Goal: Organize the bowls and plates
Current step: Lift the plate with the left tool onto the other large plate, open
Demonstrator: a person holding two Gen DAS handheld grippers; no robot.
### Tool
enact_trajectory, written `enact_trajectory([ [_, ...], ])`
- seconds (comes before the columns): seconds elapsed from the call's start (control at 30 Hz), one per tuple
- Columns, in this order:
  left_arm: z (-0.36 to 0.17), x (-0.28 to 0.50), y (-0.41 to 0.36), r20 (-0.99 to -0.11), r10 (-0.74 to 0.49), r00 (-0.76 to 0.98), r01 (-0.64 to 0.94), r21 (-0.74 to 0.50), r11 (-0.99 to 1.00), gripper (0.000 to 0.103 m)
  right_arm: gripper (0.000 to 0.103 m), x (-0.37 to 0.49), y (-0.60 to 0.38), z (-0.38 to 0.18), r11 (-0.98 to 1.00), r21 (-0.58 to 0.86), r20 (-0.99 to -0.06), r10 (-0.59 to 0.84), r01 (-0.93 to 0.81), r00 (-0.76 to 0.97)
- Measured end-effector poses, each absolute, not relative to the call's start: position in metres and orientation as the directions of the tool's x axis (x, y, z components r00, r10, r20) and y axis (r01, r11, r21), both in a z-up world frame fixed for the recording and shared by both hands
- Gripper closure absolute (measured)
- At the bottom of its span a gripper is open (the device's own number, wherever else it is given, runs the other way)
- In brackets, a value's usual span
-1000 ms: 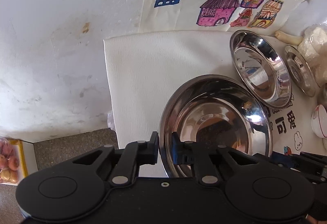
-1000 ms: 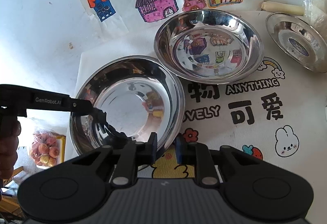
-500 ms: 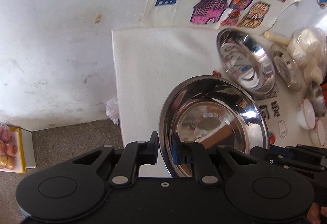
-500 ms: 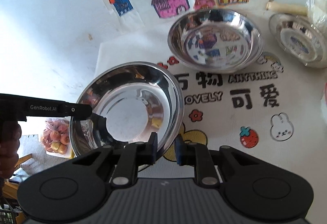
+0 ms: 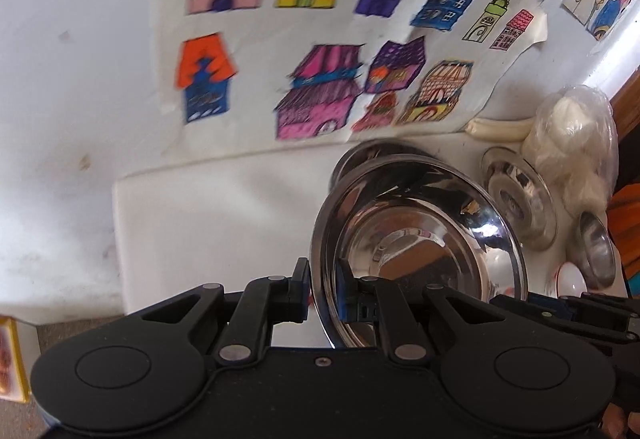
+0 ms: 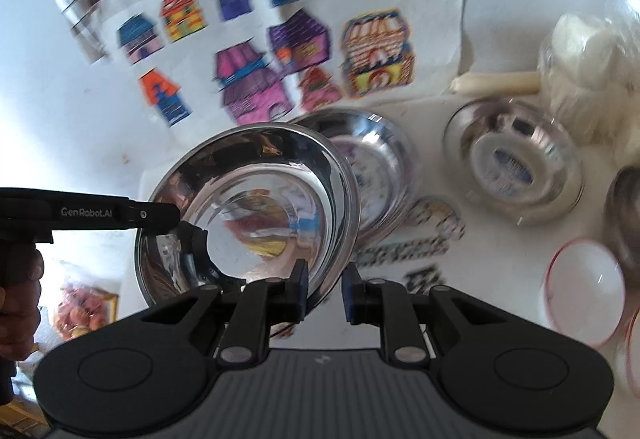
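A large steel bowl (image 5: 416,251) is held in the air, tilted. My left gripper (image 5: 322,293) is shut on its near left rim. My right gripper (image 6: 323,289) is shut on its right rim; the bowl also shows in the right wrist view (image 6: 248,215). The left gripper's finger (image 6: 120,215) shows clamped on the far rim there. A second large steel bowl (image 6: 376,167) rests on the table just behind and partly under the held one; only its far rim (image 5: 372,149) shows in the left wrist view.
A smaller steel dish (image 6: 516,167) and another steel bowl (image 5: 596,251) sit to the right, with a white red-rimmed bowl (image 6: 584,287). A bagged white item (image 5: 572,143) stands at the back right. House drawings (image 5: 320,95) hang on the wall. The table's left edge (image 5: 120,239) drops to the floor.
Both grippers have lifted the bowl and carried it right and back, so it now overlaps the second bowl. The view is blurred by motion.
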State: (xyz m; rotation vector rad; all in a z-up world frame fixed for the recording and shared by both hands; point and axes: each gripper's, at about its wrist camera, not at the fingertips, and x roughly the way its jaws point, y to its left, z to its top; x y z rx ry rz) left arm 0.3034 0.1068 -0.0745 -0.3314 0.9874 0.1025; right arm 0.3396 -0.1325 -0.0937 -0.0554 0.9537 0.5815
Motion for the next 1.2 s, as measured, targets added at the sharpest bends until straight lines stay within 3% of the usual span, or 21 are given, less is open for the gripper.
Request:
enact_trajectory([
  [0.57, -0.102, 0.359, 0.086, -0.866, 0.031, 0.499, -0.298, -0.138, 0.944, 0.089, 0.083, 0.42, -0.125, -0.115, 0.812, 0.197, -0.801, 0.456, -0.549, 0.388],
  [1.2, -0.119, 0.364, 0.076, -0.88, 0.08, 0.469, -0.35, -0.103, 0.931, 0.086, 0.083, 0.441, -0.121, -0.119, 0.766, 0.165, -0.803, 0.47, -0.621, 0.366],
])
